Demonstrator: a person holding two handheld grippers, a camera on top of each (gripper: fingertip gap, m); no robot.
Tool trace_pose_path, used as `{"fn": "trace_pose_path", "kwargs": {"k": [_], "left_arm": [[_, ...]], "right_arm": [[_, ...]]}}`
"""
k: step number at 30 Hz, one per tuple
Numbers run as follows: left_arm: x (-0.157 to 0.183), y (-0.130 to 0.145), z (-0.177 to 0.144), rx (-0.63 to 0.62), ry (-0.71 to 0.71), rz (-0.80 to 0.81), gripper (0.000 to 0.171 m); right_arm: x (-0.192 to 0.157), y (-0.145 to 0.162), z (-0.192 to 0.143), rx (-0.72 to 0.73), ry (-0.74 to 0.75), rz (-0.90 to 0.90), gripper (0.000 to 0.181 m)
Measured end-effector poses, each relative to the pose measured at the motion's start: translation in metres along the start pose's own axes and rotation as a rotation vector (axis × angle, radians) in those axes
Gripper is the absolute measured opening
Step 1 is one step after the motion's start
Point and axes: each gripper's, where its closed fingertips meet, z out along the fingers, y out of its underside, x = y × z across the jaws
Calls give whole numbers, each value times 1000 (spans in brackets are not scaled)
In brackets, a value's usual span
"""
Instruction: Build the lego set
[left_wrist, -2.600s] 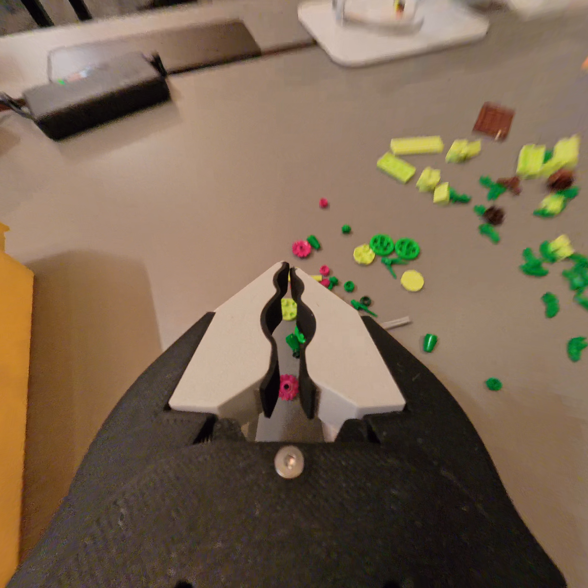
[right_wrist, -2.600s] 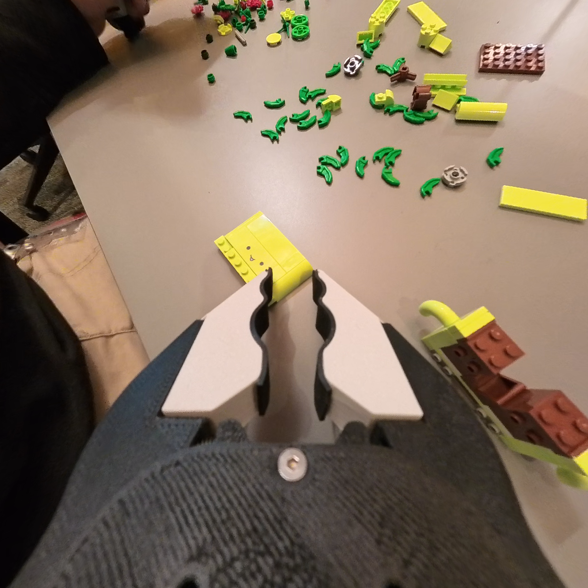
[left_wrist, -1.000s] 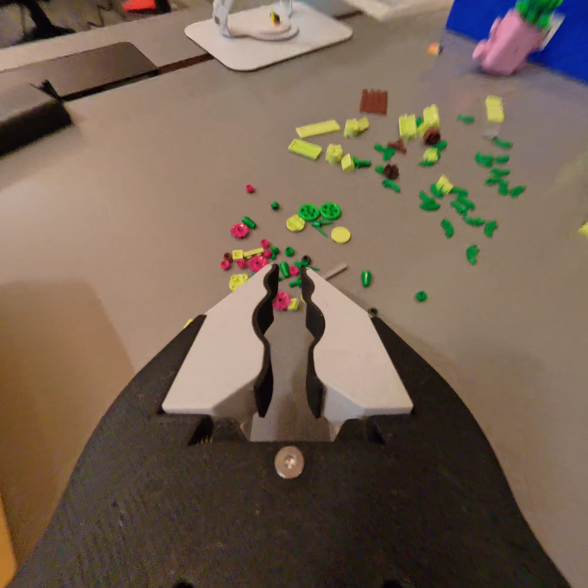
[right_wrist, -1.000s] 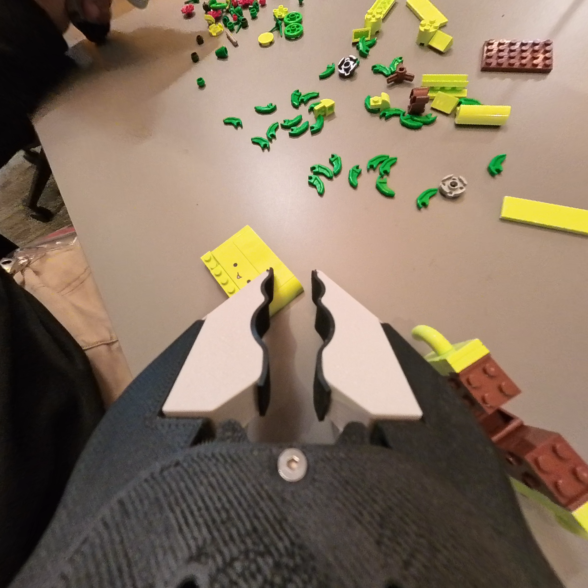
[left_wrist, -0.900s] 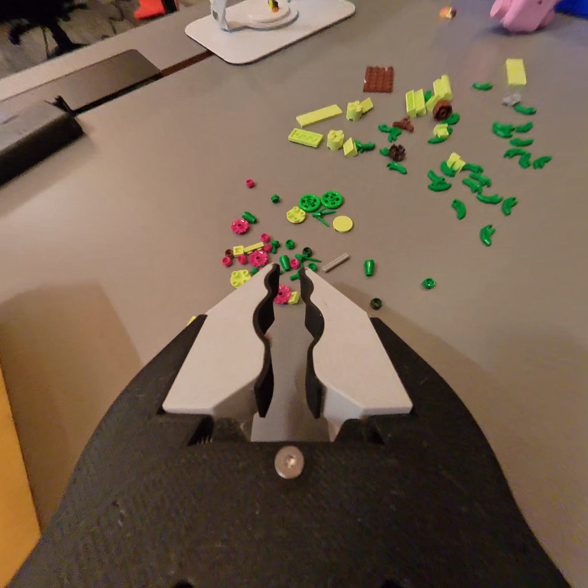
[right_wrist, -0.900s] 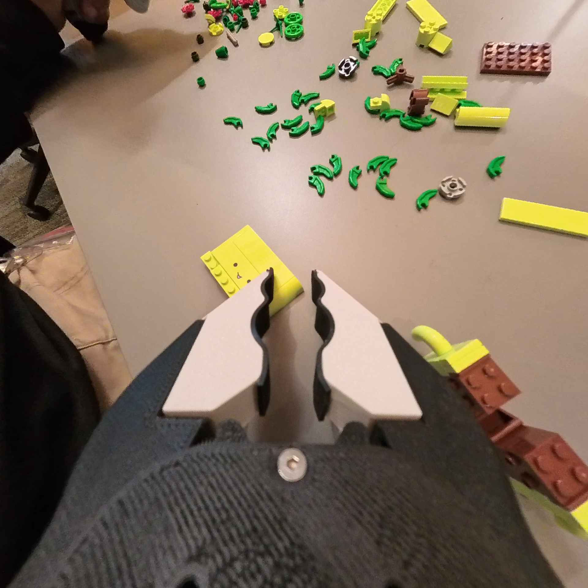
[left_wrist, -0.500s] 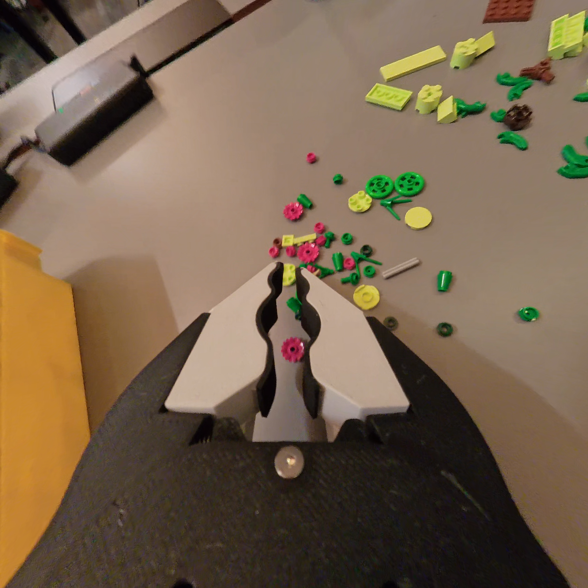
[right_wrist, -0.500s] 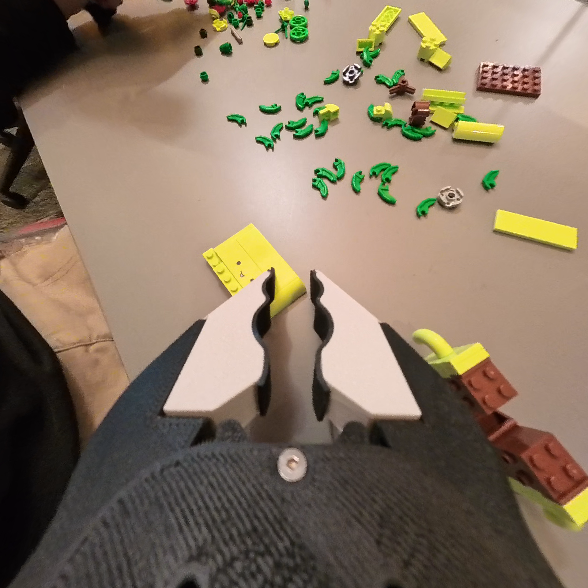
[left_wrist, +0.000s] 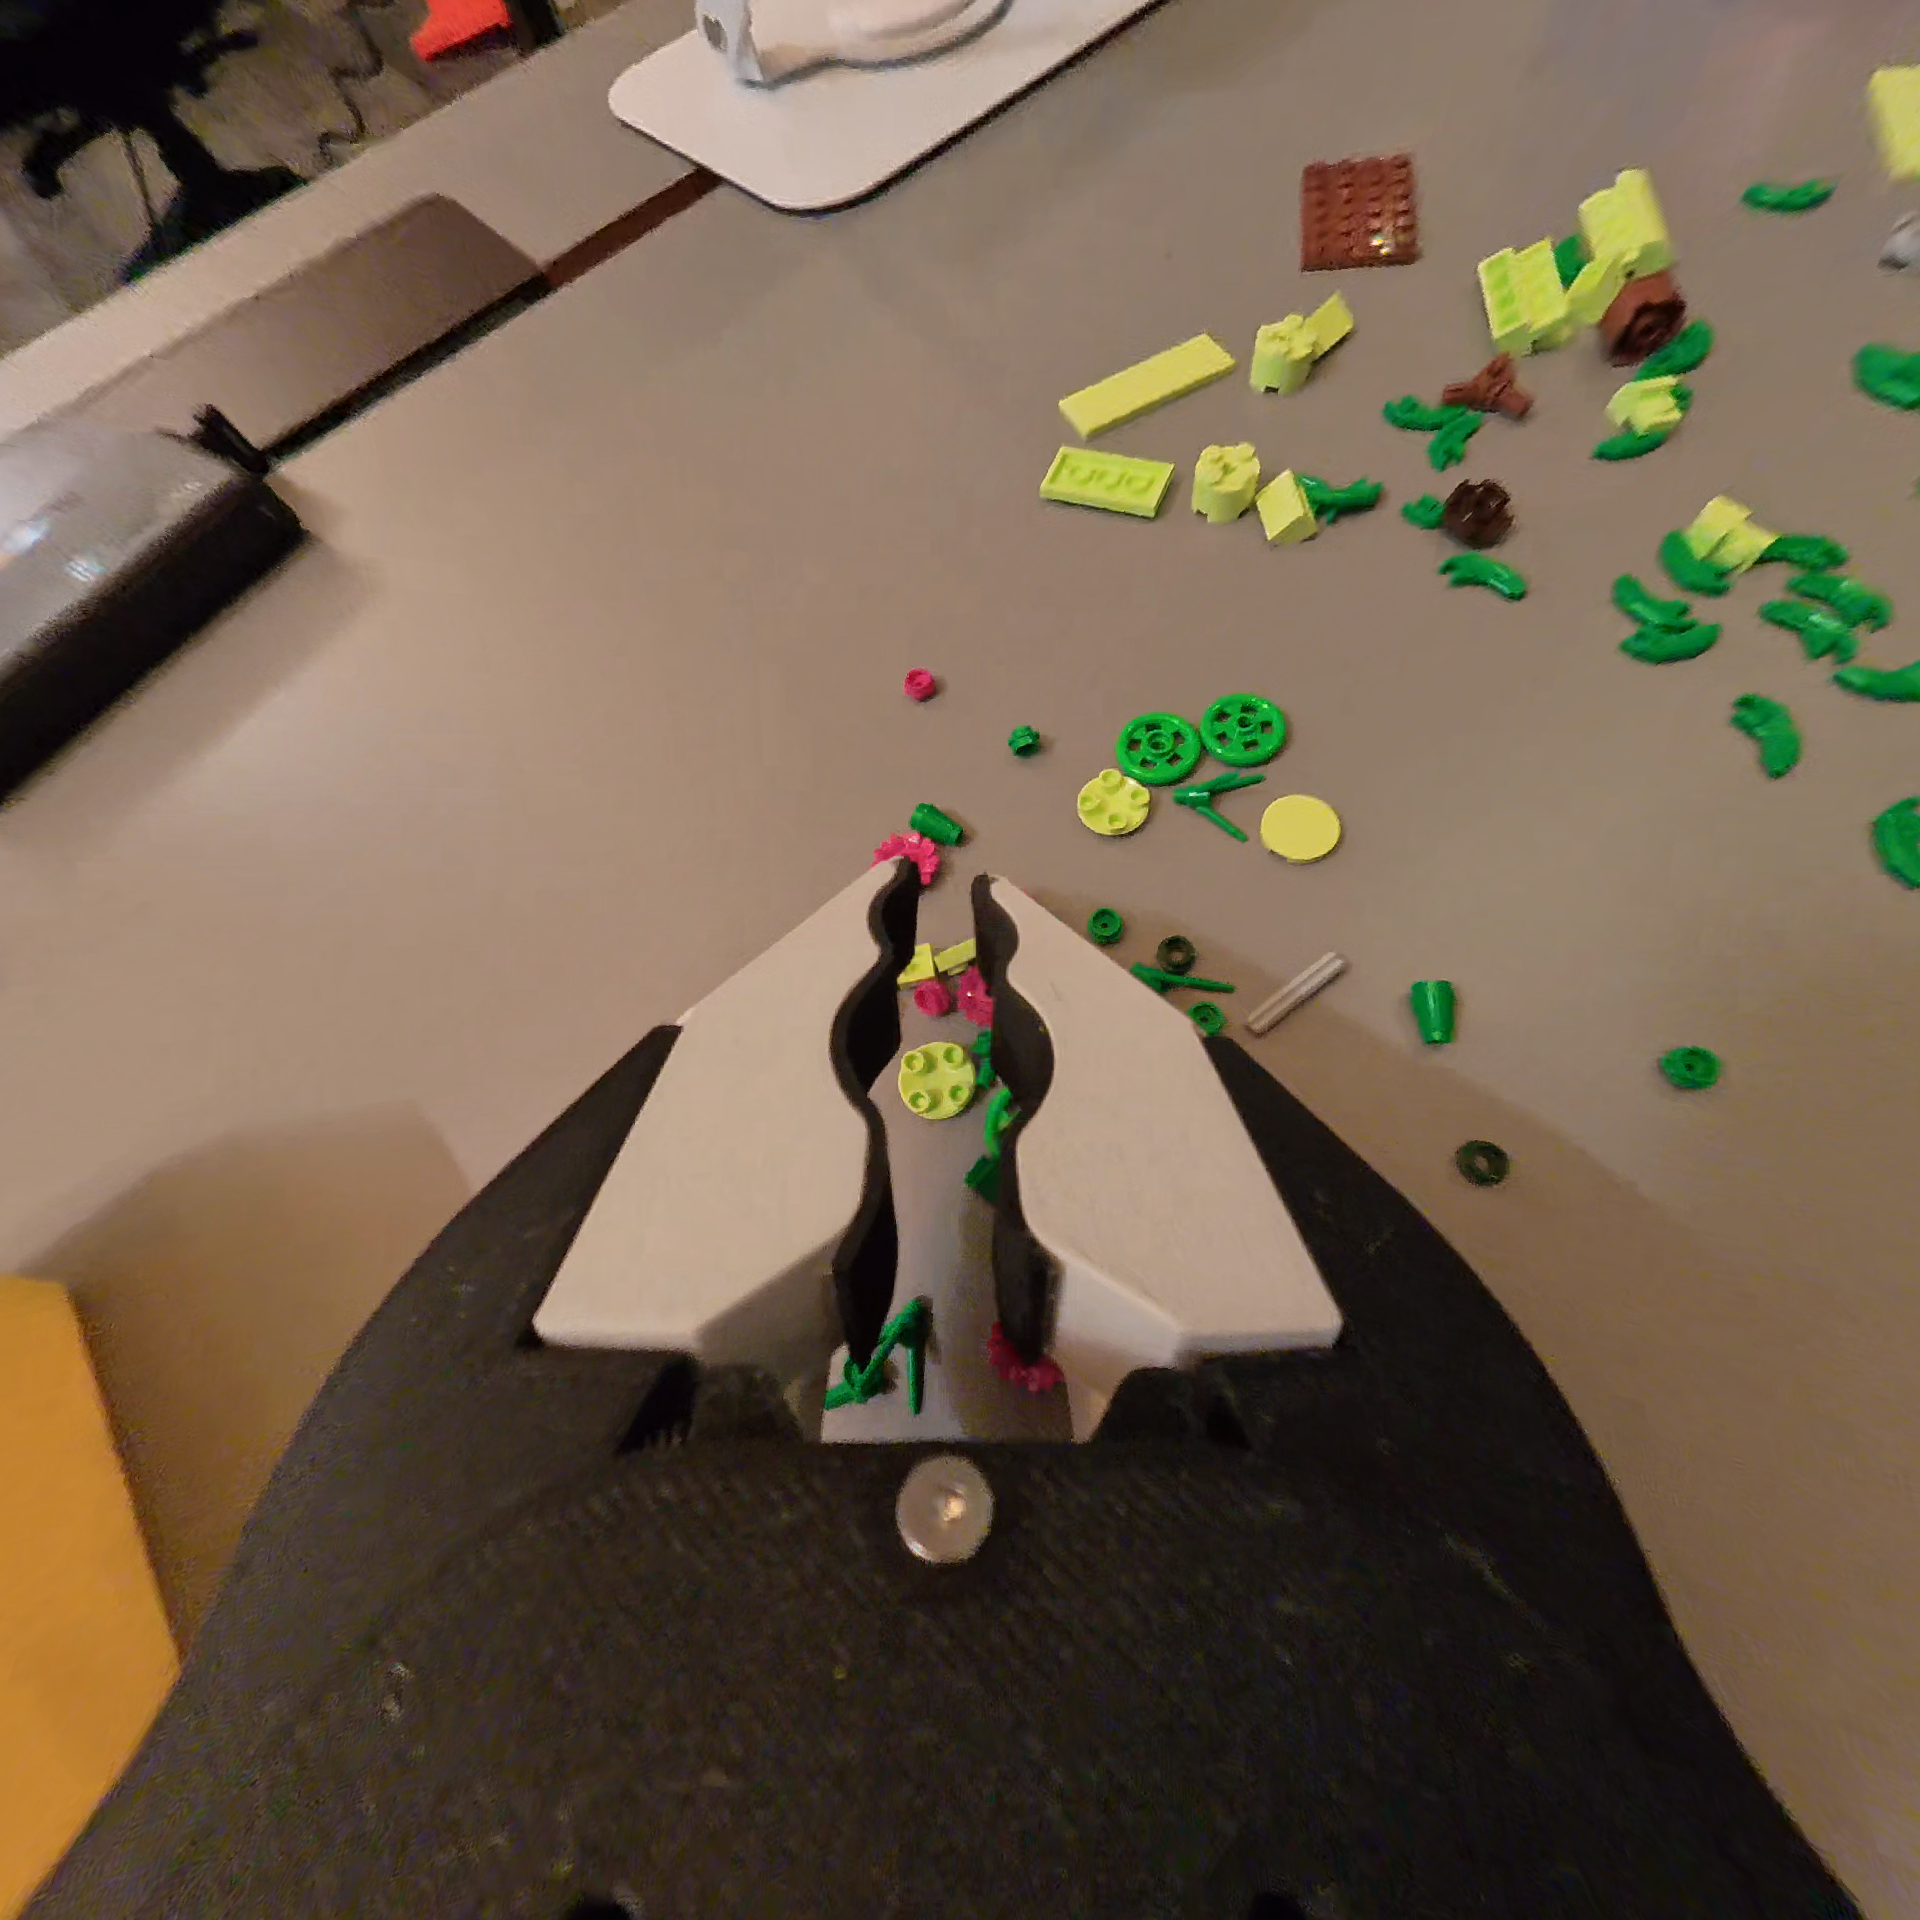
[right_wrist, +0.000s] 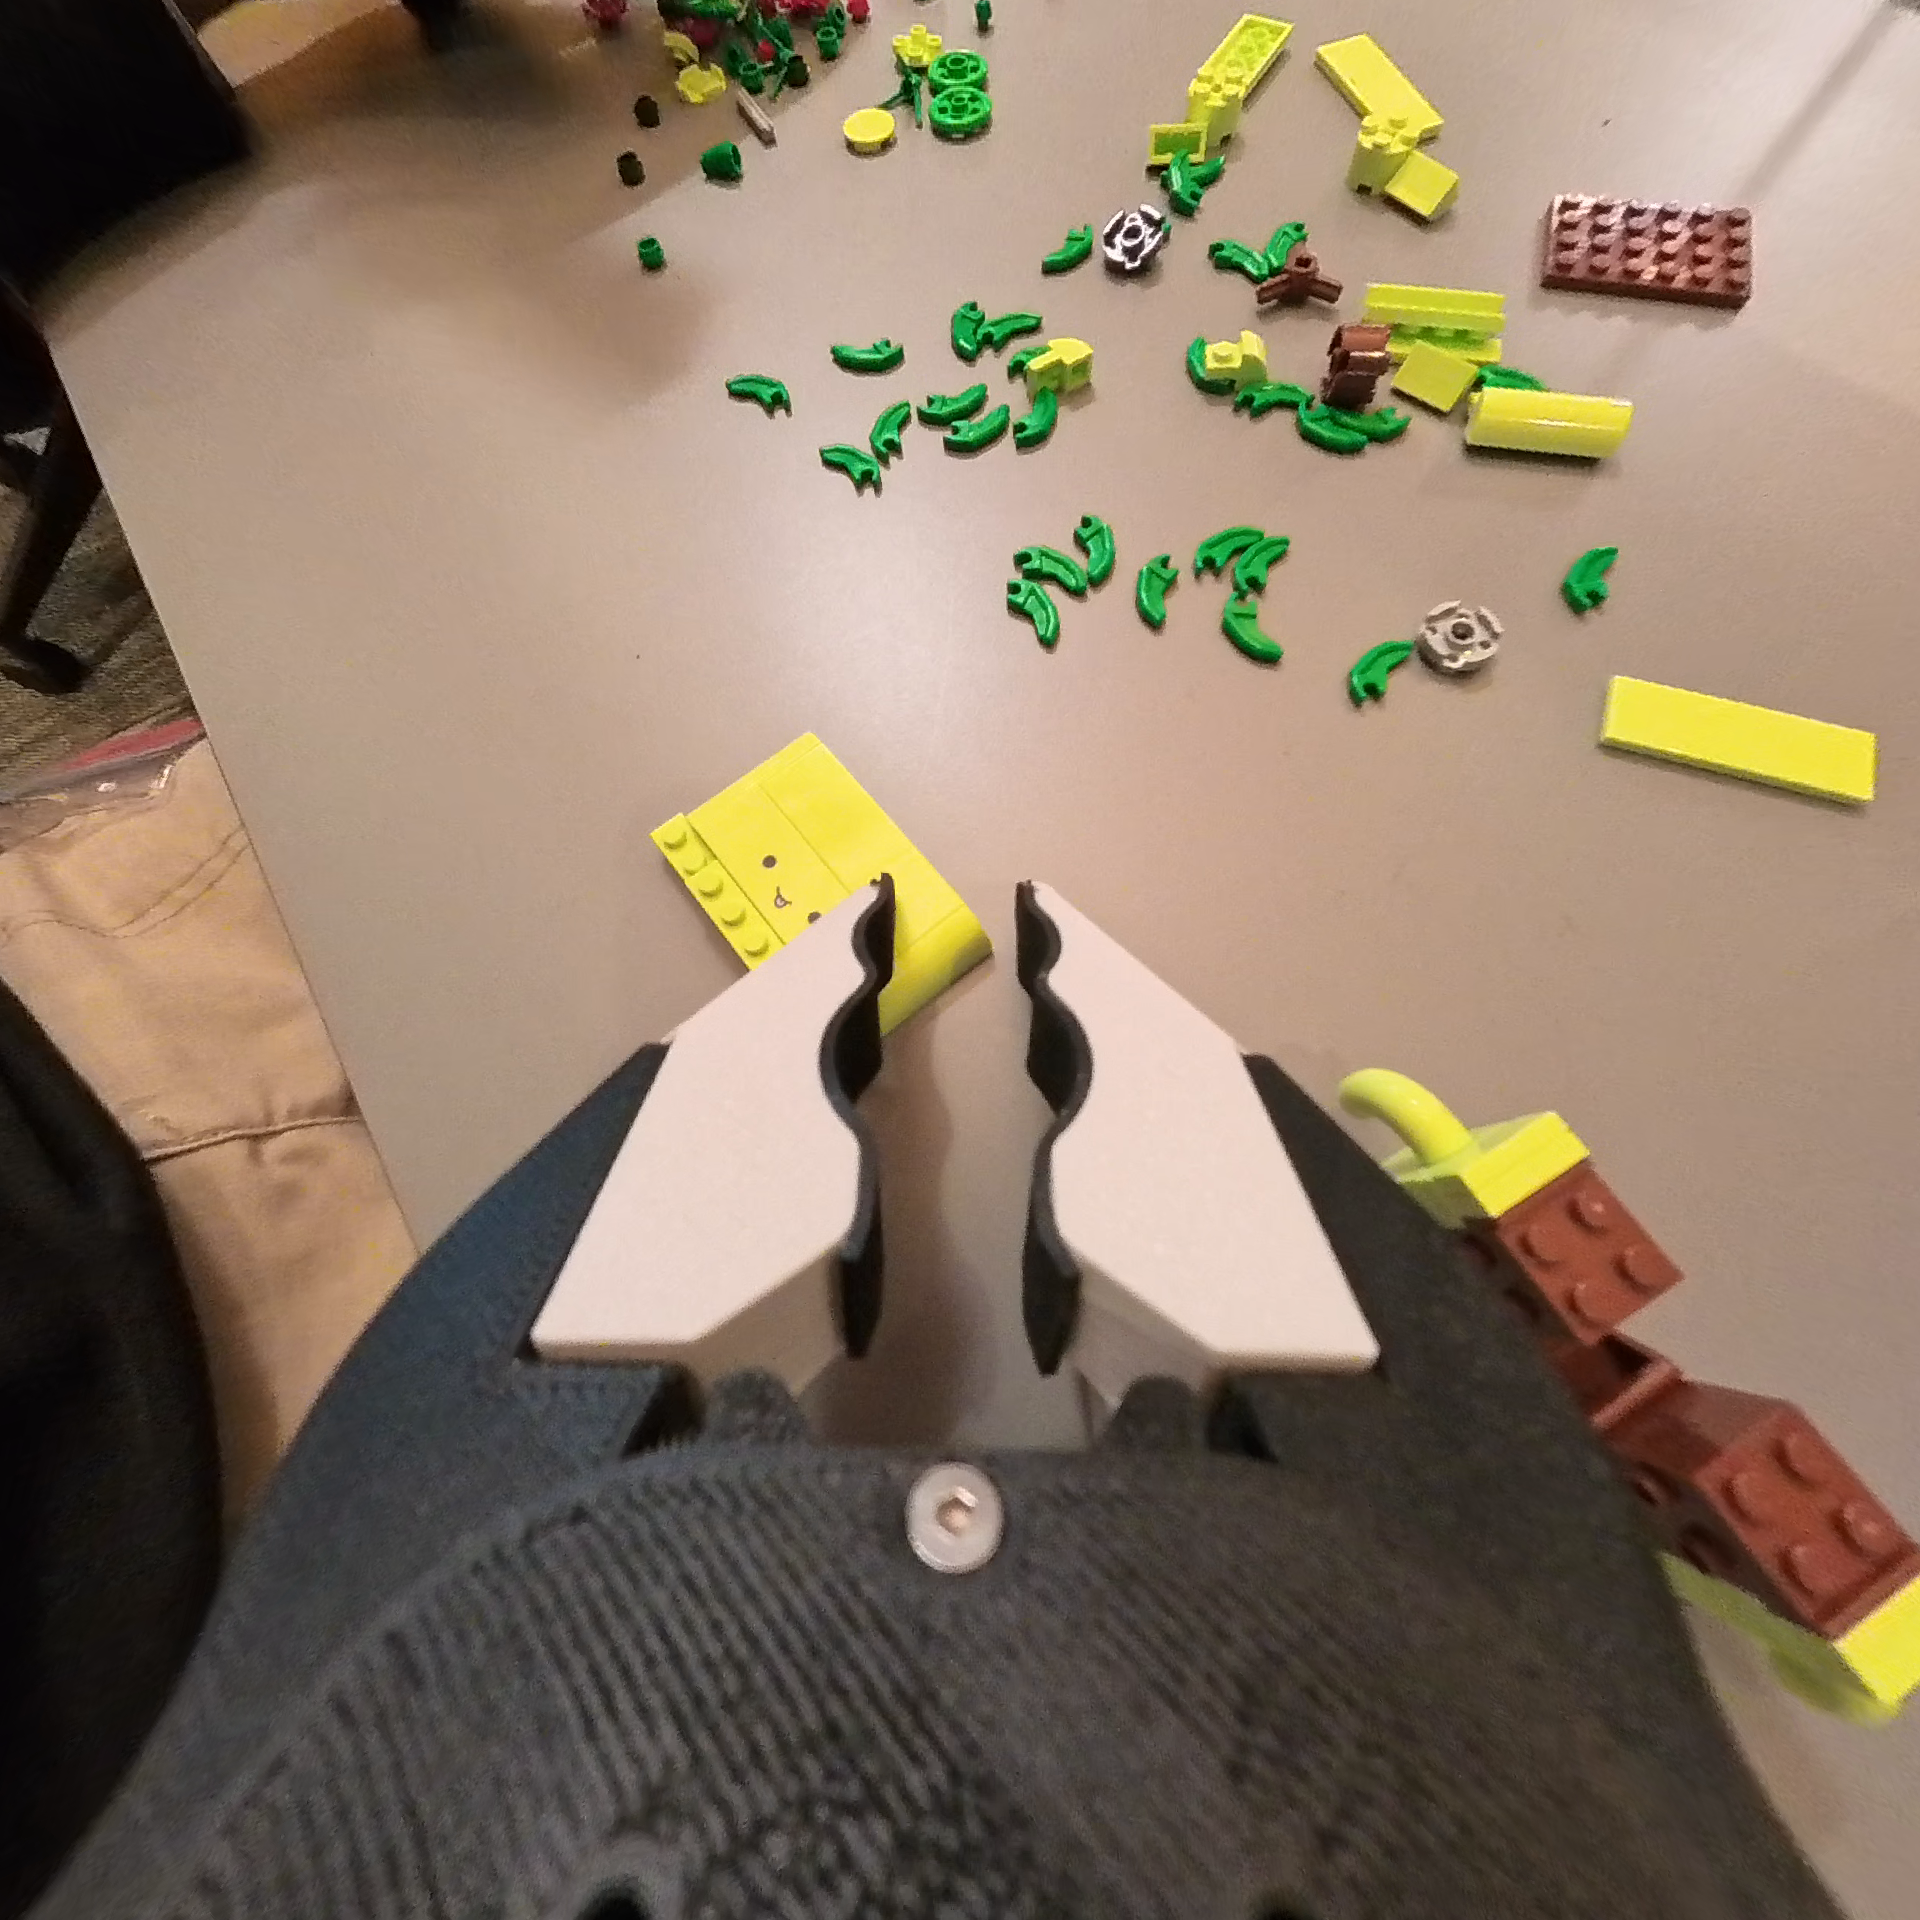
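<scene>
My left gripper (left_wrist: 943, 883) is open and empty, low over a heap of small pieces on the grey table. Between its fingers lie a lime round plate (left_wrist: 936, 1081), pink flower pieces (left_wrist: 954, 995) and a green stem (left_wrist: 883, 1361). Another pink flower (left_wrist: 906, 852) lies at its left fingertip. My right gripper (right_wrist: 954, 896) is open and empty, its left fingertip over a lime panel with a small face (right_wrist: 821, 862). A brown and lime partial build (right_wrist: 1662, 1382) lies to its right.
Lime bricks, green leaf pieces (right_wrist: 1143, 587), green wheels (left_wrist: 1200, 736), a brown plate (left_wrist: 1359, 213) and a lime tile (right_wrist: 1737, 738) are scattered over the table. A black box (left_wrist: 114, 561) and a white mat (left_wrist: 883, 114) lie at the back. A yellow box (left_wrist: 62, 1621) stands left. The grippers' ends are close to 35 centimeters from one another. My right tips are roughly 15 centimeters from the lime tile (right_wrist: 1737, 738).
My left gripper swung about over the small pieces and has moved forward, so the lime round plate and the pink flowers now lie between its fingers. My right gripper has barely moved.
</scene>
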Motion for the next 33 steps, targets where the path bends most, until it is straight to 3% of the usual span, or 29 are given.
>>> {"fn": "trace_pose_path", "kwargs": {"k": [6, 15, 23, 28, 33], "left_arm": [[5, 13, 9, -101, 16, 21, 13], [3, 20, 13, -155, -8, 27, 3], [-6, 1, -3, 3, 12, -95, 0], [15, -14, -20, 138, 174, -248, 1], [32, -16, -16, 120, 236, -329, 3]], "right_arm": [[0, 0, 0, -2, -18, 24, 21], [-1, 0, 0, -1, -11, 6, 21], [-1, 0, 0, -1, -12, 3, 20], [-1, 0, 0, -2, -18, 11, 21], [-1, 1, 0, -3, -25, 18, 21]]}}
